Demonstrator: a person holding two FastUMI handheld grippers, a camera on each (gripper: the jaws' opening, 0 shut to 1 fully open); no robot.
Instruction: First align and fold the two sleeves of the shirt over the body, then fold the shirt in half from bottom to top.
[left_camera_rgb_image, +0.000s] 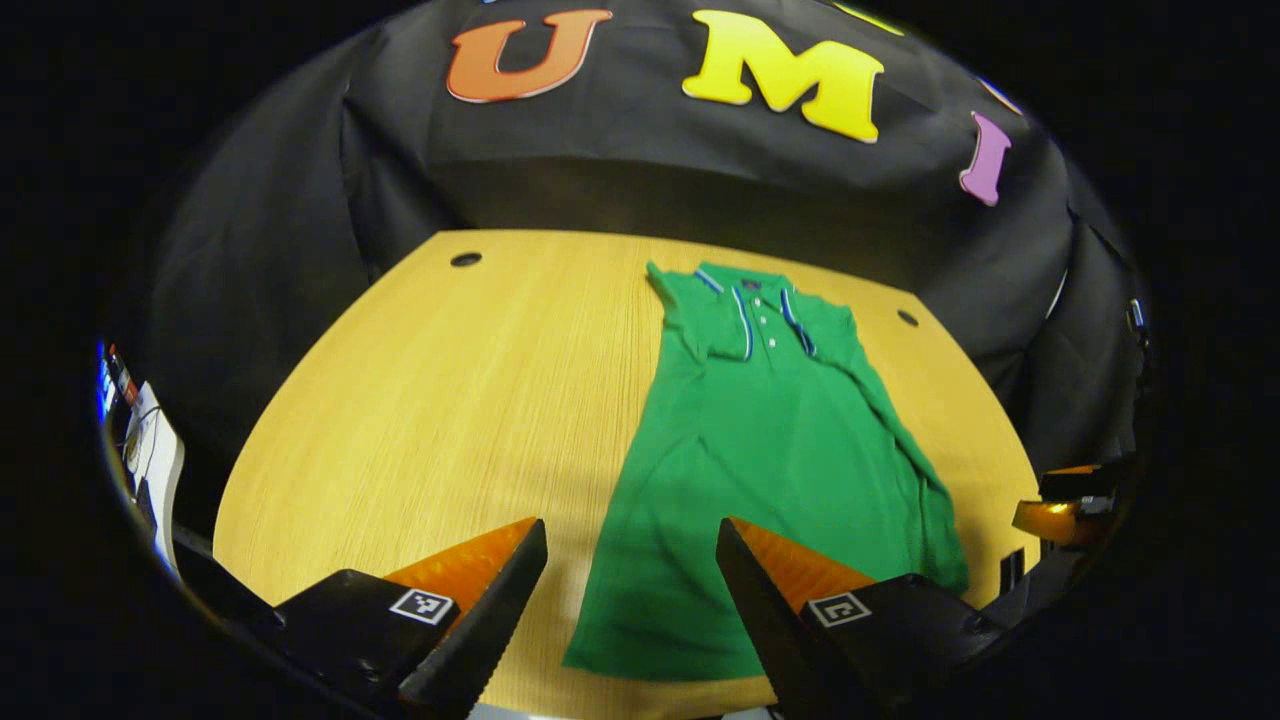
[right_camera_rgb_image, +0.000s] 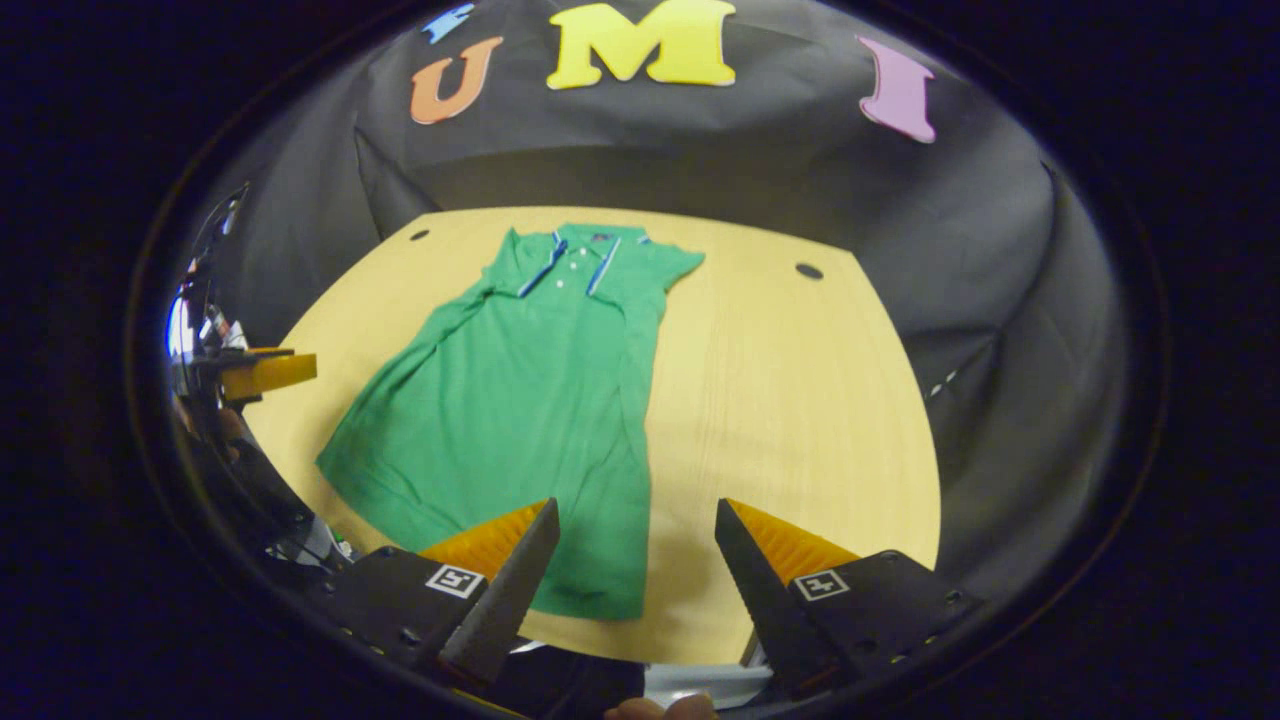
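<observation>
- On the pale wooden table (left_camera_rgb_image: 420, 400), a green short-sleeved polo shirt with blue-and-white collar trim (left_camera_rgb_image: 770, 440) lies flat, collar toward the black cloth wall (left_camera_rgb_image: 640, 170) and hem toward the near edge.
- From the left gripper view, the shirt sits right of the table's middle; both sleeves look folded in over the body, giving it a long narrow outline.
- At the bottom of that view, the left gripper (left_camera_rgb_image: 632, 570) hovers above the near edge with its jaws spread wide, nothing between them; the shirt's hem shows through the gap.
- Far right in the same view, part of the other gripper shows at the table's side.
- From the right gripper view, the same shirt (right_camera_rgb_image: 520, 400) lies left of centre on the table (right_camera_rgb_image: 800, 400), its hem corner reaching between the fingers.
- The right gripper (right_camera_rgb_image: 637, 560) also hangs with its jaws well apart and touches no cloth.
- Two small dark round holes (right_camera_rgb_image: 808, 271) sit in the tabletop near the far corners.
- A fingertip (right_camera_rgb_image: 660, 708) shows at the very bottom edge of the right gripper view.
</observation>
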